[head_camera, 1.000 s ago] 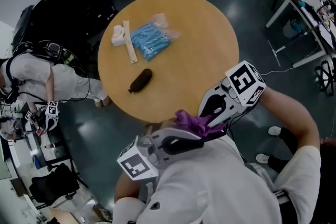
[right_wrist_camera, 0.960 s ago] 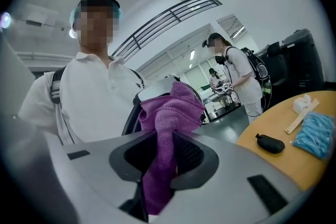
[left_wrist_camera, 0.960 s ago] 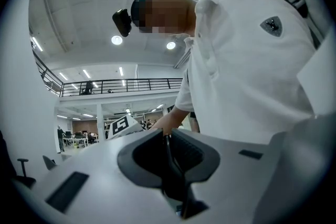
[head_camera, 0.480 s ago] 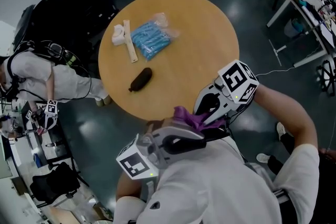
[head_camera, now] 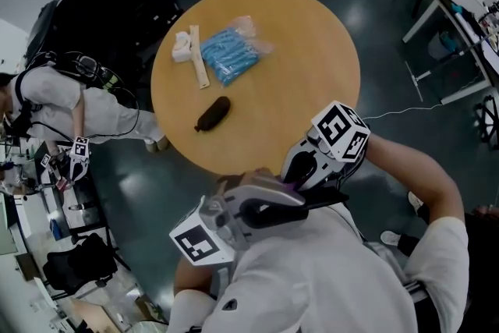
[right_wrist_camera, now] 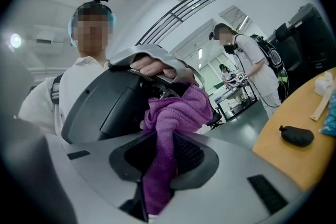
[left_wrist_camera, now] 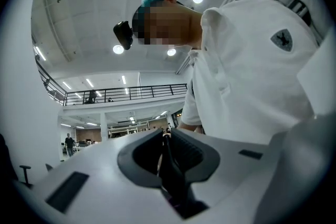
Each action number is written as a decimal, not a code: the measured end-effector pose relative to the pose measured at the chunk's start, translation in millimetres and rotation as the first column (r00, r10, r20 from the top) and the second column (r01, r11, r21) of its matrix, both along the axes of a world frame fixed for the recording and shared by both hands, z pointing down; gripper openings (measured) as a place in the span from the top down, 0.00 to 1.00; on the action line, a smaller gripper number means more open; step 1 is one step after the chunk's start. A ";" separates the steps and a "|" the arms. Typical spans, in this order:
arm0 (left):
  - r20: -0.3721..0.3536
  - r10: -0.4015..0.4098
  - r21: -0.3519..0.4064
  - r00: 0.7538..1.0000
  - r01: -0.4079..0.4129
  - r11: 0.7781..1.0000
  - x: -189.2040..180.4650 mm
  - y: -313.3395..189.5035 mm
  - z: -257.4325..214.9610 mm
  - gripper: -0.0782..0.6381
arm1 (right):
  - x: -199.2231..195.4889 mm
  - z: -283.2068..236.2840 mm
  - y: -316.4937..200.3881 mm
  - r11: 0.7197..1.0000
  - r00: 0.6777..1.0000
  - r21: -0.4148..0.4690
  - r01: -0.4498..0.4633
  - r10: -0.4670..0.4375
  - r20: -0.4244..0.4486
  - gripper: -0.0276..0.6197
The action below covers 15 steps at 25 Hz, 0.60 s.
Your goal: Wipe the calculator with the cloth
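pinching a purple cloth (right_wrist_camera: pixel 176 110) between its jaws, the right gripper (right_wrist_camera: pixel 167 136) hangs just off the near edge of the round table (head_camera: pixel 312 74), and the cloth's bunched end reaches up to the left gripper (left_wrist_camera: pixel 167 139). the left gripper's jaws are clamped on a thin dark slab seen edge-on, apparently the calculator (left_wrist_camera: pixel 171 173), held off that same near edge by the person's chest. a dark pouch (head_camera: pixel 212 114) lies mid-table, a blue packet (head_camera: pixel 228 57) toward the far side.
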<state>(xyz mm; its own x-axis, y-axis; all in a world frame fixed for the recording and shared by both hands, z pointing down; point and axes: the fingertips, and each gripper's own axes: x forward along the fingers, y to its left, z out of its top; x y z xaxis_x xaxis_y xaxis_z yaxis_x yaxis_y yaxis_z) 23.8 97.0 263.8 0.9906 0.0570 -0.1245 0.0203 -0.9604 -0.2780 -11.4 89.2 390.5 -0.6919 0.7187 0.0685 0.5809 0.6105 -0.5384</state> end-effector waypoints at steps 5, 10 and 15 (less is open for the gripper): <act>-0.030 -0.020 -0.041 0.999 0.018 0.999 -7.3 -4.5 0.1 0.82 | -4.1 10.3 9.6 0.999 1.000 -0.027 0.021 -0.021 0.005 0.82; -0.081 -0.080 -0.131 0.993 0.069 0.989 -19.9 -21.9 2.7 0.82 | -3.3 60.9 14.1 0.999 0.995 0.047 0.004 0.001 -0.101 0.82; -0.101 -0.176 -0.188 0.979 0.155 0.970 -29.5 -44.2 8.5 0.82 | 22.9 147.7 -12.9 0.982 0.947 0.092 -0.163 0.182 -0.264 0.82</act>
<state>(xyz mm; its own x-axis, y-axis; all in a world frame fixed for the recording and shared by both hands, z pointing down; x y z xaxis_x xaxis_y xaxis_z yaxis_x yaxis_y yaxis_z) -5.7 52.8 272.3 0.9626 -0.1398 -0.2322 -0.1650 -0.9819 -0.0931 11.5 76.3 538.2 -0.7540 0.5767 0.3145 0.3018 0.7294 -0.6140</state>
